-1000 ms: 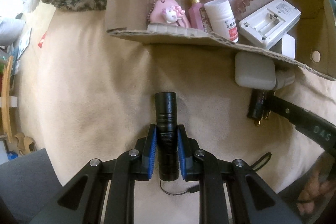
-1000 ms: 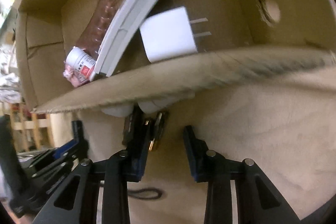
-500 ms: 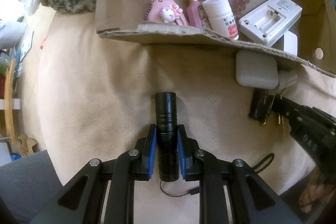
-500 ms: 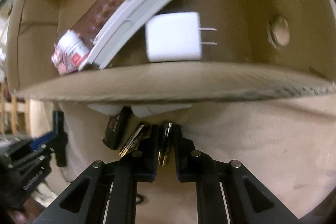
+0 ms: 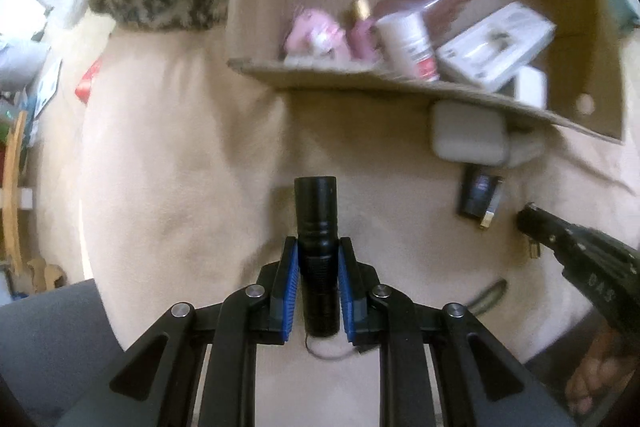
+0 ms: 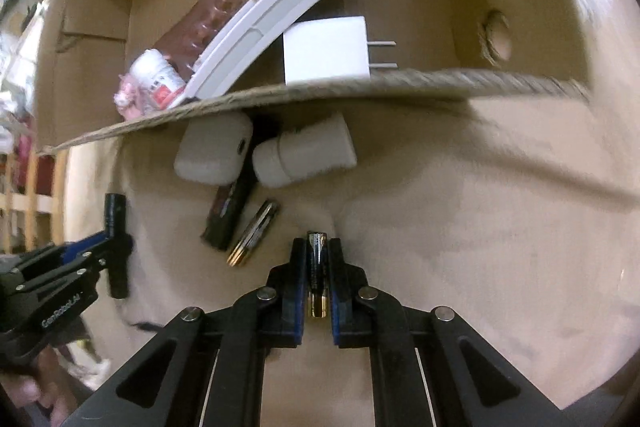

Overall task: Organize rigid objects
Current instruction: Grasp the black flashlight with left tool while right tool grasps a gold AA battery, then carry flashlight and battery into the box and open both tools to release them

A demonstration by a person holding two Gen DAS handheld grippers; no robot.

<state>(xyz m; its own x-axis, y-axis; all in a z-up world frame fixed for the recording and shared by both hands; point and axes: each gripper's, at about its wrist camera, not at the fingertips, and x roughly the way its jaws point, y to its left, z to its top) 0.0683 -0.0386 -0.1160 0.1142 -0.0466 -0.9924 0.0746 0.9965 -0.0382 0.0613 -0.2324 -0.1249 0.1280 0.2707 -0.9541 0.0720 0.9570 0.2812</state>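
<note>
My left gripper [image 5: 318, 281] clamps the torch [image 5: 316, 227]; my right gripper [image 6: 316, 277] clamps a battery [image 6: 316, 267]. At eleven o'clock a second battery [image 6: 254, 233] and two white cases [image 6: 214, 153] crowd the box [image 6: 360, 87] edge; bare blanket [image 6: 480, 227] at two o'clock

We see a tan blanket-like surface [image 6: 460, 227] carrying everything. Directly on it: open cardboard box [image 6: 360, 89], w/ a white earbud-type case [image 6: 214, 153] & white capped item [image 6: 306, 151] just beside its near wall. Nearer us lie a black battery [image 6: 228, 213] & a gold-tipped batt. [image 6: 254, 233], side by side.
</note>
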